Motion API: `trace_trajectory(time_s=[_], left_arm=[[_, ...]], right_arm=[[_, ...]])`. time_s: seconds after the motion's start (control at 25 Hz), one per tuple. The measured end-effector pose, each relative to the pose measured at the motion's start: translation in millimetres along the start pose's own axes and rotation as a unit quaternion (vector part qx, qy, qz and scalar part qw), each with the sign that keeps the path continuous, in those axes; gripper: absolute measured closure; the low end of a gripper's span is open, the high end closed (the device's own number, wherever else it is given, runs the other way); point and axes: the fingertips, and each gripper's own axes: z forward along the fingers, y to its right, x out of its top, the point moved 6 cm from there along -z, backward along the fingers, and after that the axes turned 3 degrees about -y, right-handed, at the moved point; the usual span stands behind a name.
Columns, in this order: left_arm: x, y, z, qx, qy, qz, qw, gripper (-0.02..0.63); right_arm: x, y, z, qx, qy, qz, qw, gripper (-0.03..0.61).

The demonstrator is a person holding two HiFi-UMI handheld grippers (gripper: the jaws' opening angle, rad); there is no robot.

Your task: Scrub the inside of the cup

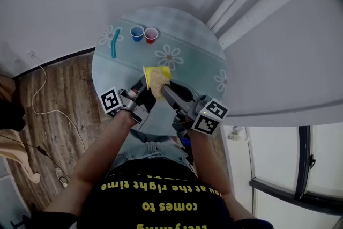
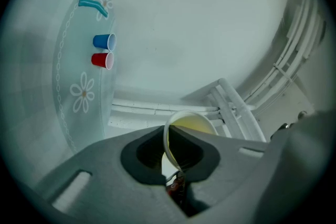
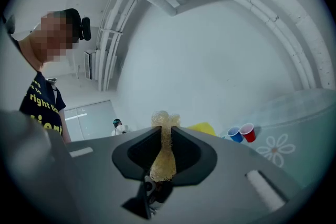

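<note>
- Yellow plastic cup (image 2: 193, 124) hangs over the round flowered bench (image 1: 187, 45), left gripper (image 2: 169, 139) fingers clenched on its rim
- Right gripper (image 3: 167, 136) fingers grasp a beige mesh scrubber (image 3: 161, 162) at the cup's mouth

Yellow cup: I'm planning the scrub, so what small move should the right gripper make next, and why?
Probably ease the scrubber forward into the yellow cup: the left gripper pinches its rim, and the right gripper clamps the scrubber near its mouth.
</note>
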Motion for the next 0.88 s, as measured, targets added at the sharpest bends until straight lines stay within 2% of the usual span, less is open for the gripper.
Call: trace_trajectory(time_s=[0.16,0.32,0.52,0.68,0.76,0.88], left_arm=[[4.1,0.2,-5.0,0.005,-0.014,0.034,0.9993,0.597],[4.3,0.2,-9.3,0.024,-0.043,0.084,0.9952,0.597],[1.3,-1.6,-10.2,0.045,-0.079,0.146,0.9851,0.595],[1.1,-5.1,-12.0,0.055,-0.087,0.173,0.9795,0.595],[2.0,-7.8,-14.2,0.067,-0.092,0.196,0.9740,0.597],[7.0,-7.6,-15.1,0.079,-0.102,0.257,0.9578,0.597]], right_arm=[[5.5,18.3,-15.6,-0.029,0.010,0.003,1.000,0.517],[1.6,30.2,-25.0,-0.043,0.017,0.027,0.999,0.517],[-8.4,19.9,-16.0,-0.017,-0.002,0.033,0.999,0.517],[-10.6,14.5,-11.2,0.000,-0.010,0.037,0.999,0.517],[-11.7,14.3,-10.7,-0.004,-0.015,0.028,0.999,0.517],[-11.0,24.2,-17.1,-0.023,-0.011,0.030,0.999,0.517]])
